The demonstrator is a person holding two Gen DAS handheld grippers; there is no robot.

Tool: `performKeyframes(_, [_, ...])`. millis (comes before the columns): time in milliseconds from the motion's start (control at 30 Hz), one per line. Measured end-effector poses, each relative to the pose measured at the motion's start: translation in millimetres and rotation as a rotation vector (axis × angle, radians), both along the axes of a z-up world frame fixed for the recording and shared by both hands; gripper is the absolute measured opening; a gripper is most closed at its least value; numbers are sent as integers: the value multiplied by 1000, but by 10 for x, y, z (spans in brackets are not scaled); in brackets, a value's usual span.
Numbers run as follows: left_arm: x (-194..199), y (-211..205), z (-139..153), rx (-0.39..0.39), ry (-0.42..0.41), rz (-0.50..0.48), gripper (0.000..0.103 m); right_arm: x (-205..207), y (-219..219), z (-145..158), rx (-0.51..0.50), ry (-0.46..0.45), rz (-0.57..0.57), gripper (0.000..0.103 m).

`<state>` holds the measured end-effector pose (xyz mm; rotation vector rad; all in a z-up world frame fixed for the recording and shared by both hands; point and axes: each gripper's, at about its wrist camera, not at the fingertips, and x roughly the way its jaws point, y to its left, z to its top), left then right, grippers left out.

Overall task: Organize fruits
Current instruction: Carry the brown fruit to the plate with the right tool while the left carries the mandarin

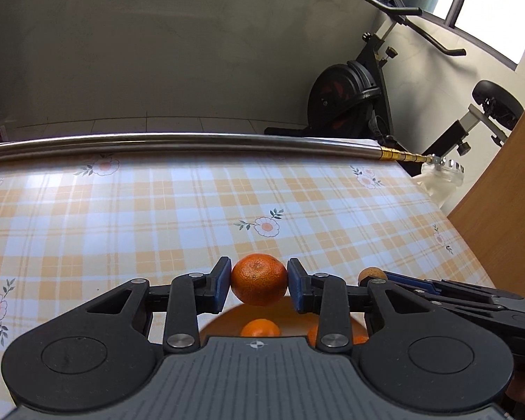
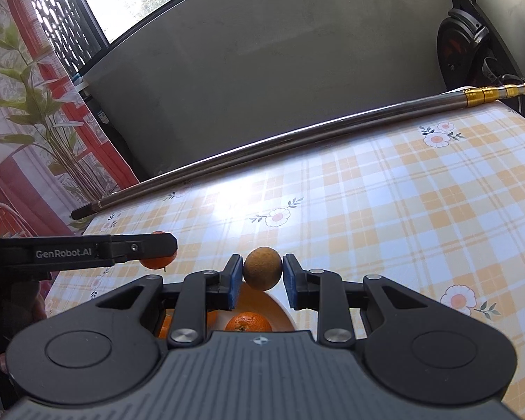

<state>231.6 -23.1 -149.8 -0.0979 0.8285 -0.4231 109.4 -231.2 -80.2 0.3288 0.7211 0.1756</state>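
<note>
Both tools, left and right, clamp 2 light, round, soft-skinned fruits, a tangerine and a duller orange fruit, across their middles.

Left claw clamped, right claw clamped, side by side.
</note>
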Motion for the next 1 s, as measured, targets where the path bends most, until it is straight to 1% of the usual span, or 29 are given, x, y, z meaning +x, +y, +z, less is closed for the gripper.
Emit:
performKeyframes(67, [-120,111,54,-23,-5,27,37,-41,12,7,11,5,4,28])
performKeyframes(133, [-276,201,100,-20,-22,58,37,-66,21,4,16,11,5,28])
performKeyframes(367, [-551,305,37,-8,7,62,37,-176,104,-19,-2,31,16,28])
performKeyframes(500, [-639,367,-45,-29,31,61,37,-250,131,-29,-12,37,21,28])
performKeyframes(733, [-740,376,-141,-25,50,51,37,-317,138,-77,-4,56,21,28])
performKeyframes(1000, [-717,275,-233,-6,59,31,37,-312,199,-114,-7,66,47,28])
